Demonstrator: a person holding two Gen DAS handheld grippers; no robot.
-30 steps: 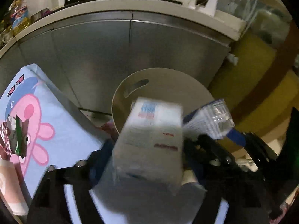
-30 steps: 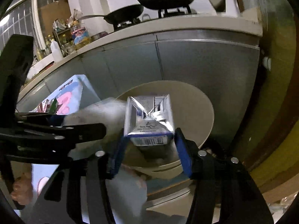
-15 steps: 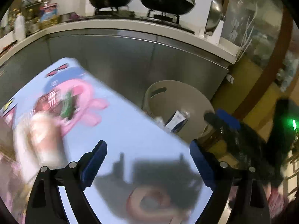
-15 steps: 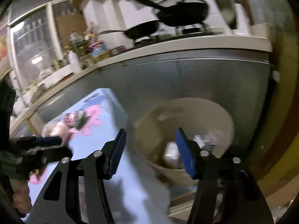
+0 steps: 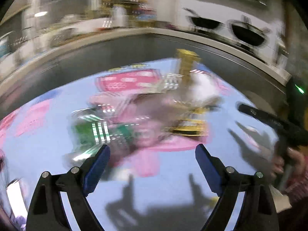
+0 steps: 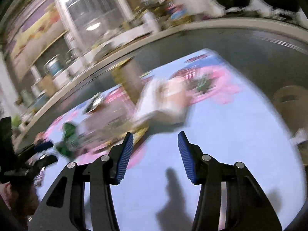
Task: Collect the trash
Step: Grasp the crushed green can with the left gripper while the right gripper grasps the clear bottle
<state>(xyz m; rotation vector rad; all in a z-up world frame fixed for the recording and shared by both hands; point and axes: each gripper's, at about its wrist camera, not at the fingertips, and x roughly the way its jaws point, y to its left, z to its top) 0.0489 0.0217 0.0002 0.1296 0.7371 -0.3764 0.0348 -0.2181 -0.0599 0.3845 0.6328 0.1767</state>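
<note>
Two hand-held grippers are hovering empty over the table [image 5: 38, 154]: the left hand-held gripper [image 5: 152, 152] is spreading wide, the right hand-held gripper [image 6: 155, 140] is closing, half apart. Blurred wrappers [image 5: 115, 123] are lying just ahead.

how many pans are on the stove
2, side by side on the stove beyond the counter: one pan on the left, the other pan to its right. The frames are blurred, so more could be hidden.
</note>
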